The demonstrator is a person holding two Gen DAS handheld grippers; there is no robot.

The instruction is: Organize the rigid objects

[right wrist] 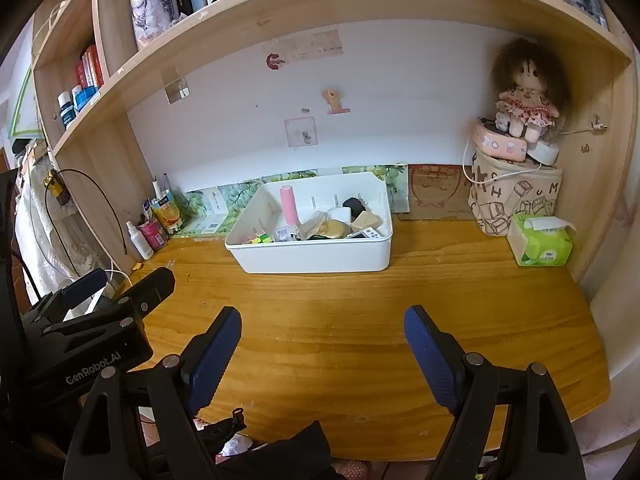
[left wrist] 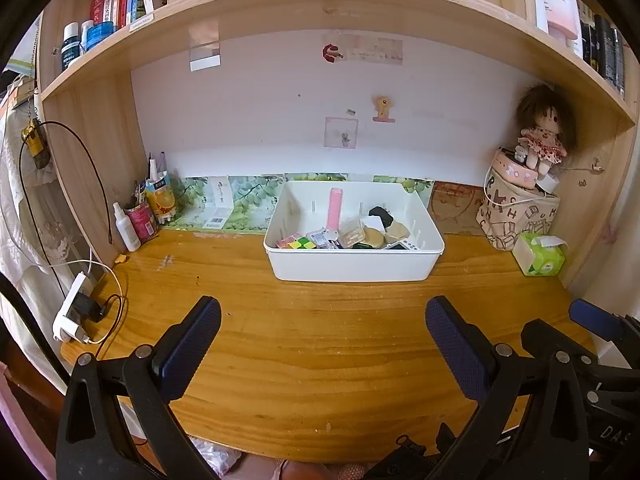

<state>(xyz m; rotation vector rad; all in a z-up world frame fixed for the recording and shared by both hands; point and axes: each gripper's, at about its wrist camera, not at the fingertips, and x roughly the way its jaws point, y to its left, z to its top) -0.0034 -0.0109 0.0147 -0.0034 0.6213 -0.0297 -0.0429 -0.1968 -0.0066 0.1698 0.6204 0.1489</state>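
Blue-padded and spread wide, the left gripper (left wrist: 323, 344) and right gripper (right wrist: 322, 354) hover empty over the near desk (left wrist: 320, 360). Farther back, mid-desk, sits the white bin (left wrist: 354, 266) of small rigid items. The upright pink tube (left wrist: 334, 210) looks light, stiff, perhaps slick; pinch its midsection.

Bare desk (left wrist: 320, 340) before white bin (left wrist: 352, 268); tissue pack (left wrist: 538, 256), bottles (left wrist: 128, 228) crowd corners.
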